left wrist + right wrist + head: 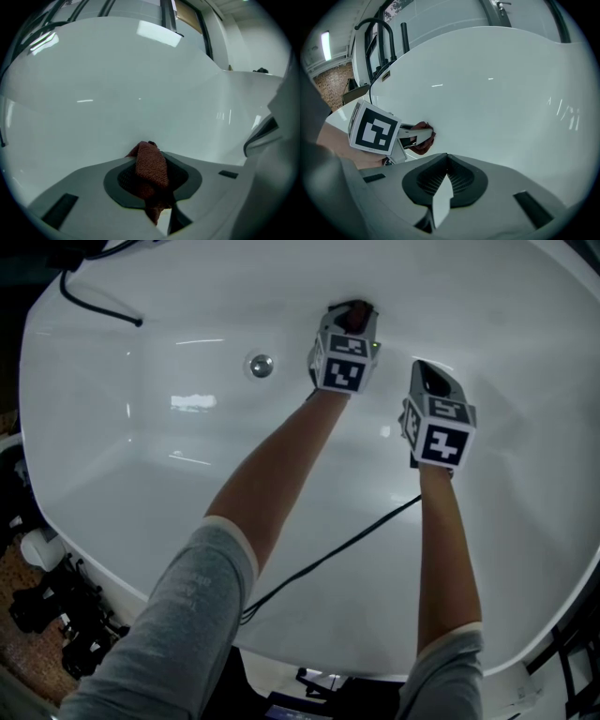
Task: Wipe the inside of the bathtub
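The white bathtub (169, 493) fills the head view. My left gripper (351, 319) is shut on a reddish-brown cloth (357, 308) and presses it against the far inner wall of the tub. In the left gripper view the cloth (151, 168) sits bunched between the shut jaws, its tip against the wall. My right gripper (427, 373) hovers just right of the left one, near the same wall, shut with nothing in it. The right gripper view shows the left gripper (423, 136) and the cloth (423, 144) at the left.
A round chrome fitting (261, 365) sits on the tub wall left of the left gripper. A black hose (94, 304) lies over the tub's far left rim. A black cable (328, 556) crosses the tub's near side. Dark gear (56, 615) stands on the floor at lower left.
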Demonstrator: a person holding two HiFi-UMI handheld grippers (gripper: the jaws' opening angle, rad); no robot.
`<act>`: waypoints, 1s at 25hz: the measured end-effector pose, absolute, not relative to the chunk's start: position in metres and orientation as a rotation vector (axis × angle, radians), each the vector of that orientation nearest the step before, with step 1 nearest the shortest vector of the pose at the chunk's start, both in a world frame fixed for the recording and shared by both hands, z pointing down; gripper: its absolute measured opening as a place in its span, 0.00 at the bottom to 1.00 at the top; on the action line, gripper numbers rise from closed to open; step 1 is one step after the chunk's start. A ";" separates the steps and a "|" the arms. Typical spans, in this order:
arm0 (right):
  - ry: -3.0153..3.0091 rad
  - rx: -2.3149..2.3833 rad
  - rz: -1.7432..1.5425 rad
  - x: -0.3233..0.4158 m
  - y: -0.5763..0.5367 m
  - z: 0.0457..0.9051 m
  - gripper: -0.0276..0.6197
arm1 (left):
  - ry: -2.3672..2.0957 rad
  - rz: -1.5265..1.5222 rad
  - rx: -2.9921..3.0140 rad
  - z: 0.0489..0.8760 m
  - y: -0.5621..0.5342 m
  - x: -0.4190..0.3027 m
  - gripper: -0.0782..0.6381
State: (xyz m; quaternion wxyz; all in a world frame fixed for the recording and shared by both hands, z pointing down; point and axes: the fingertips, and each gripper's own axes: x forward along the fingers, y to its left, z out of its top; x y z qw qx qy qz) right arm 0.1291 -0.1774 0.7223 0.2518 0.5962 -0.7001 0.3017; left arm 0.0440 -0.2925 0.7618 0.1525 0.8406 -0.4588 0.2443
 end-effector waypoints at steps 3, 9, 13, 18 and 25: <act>-1.908 1.611 0.827 0.120 -0.178 0.728 0.05 | -1.404 0.725 2.314 0.779 -0.302 -0.005 0.24; -1.909 1.603 0.848 0.118 -0.176 0.743 0.05 | -1.493 0.737 2.229 0.794 -0.308 -0.046 0.24; -1.914 1.597 0.855 0.115 -0.174 0.747 0.05 | -1.430 0.715 2.259 0.796 -0.301 -0.018 0.24; -1.905 1.599 0.857 0.121 -0.174 0.751 0.05 | -1.273 0.709 2.376 0.796 -0.285 0.058 0.24; -1.887 1.613 0.848 0.131 -0.172 0.752 0.05 | -1.241 0.726 2.402 0.805 -0.280 0.060 0.24</act>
